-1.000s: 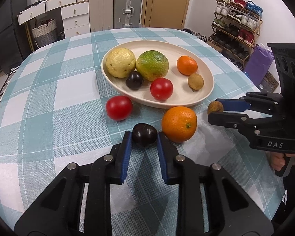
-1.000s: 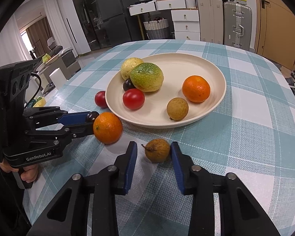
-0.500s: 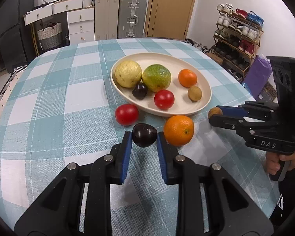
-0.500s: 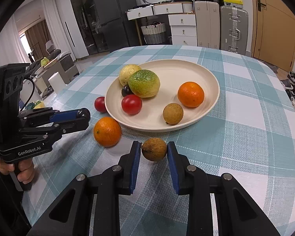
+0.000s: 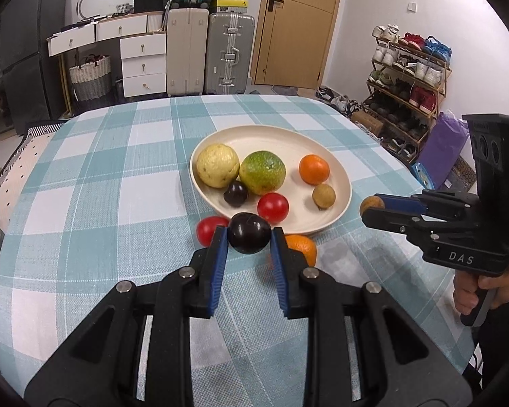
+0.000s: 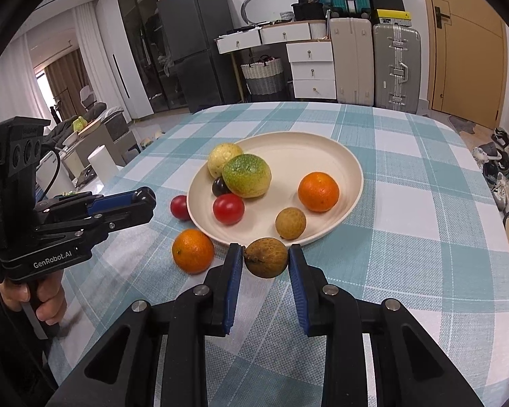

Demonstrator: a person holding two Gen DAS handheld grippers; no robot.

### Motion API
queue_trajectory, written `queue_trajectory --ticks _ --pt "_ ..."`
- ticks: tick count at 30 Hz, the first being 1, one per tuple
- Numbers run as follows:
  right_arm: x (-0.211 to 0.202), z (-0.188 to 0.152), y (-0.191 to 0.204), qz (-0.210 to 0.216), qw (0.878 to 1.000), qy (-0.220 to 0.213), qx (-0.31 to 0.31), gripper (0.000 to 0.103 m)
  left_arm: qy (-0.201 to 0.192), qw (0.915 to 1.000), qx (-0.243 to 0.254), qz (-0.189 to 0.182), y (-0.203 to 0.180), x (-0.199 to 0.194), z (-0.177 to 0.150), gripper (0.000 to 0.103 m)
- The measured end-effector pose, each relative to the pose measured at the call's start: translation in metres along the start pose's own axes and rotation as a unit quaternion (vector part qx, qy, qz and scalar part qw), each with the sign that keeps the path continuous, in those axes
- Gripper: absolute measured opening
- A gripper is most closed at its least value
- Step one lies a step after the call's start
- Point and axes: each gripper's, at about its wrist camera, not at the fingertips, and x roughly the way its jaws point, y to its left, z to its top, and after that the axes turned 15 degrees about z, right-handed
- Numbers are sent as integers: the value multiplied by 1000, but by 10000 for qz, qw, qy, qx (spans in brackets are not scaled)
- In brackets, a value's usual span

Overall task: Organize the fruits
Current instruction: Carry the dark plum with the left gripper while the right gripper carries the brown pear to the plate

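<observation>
1. the left gripper has its blue pads pressed on either side of a dark plum, which hangs clear above the checked tablecloth.
2. the plum is round, glossy and near black; it shows no clear long axis.
3. the right gripper pinches a brown longan between its pads, just in front of the plate's near rim.
4. the longan is rough, dull brown and slightly oval, its long axis running across from pad to pad, with a small stem nub toward the left pad.
5. on the cloth lie a red tomato and an orange, both just beside the cream plate.
6. the plate holds a yellow fruit, a green citrus, another dark plum, a tomato, an orange and a longan.
</observation>
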Motion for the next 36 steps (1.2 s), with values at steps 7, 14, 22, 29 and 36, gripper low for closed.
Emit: queue_trajectory --ticks 7,14,22,29,36 --pt "-6 7 0 -37 9999 -128 17 28 -74 10000 4 10 -3 0 8 23" --pt "-6 15 -2 22 9998 -181 85 29 -62 10000 -4 39 -6 6 16 23" --pt "-2 19 -3 42 9998 -184 73 29 6 10000 60 49 -11 19 21 23" --pt "6 22 -2 88 9999 -138 48 29 77 9999 90 62 -14 34 24 23" --pt "15 26 -4 115 9999 -94 53 29 158 9998 140 57 -18 49 25 23"
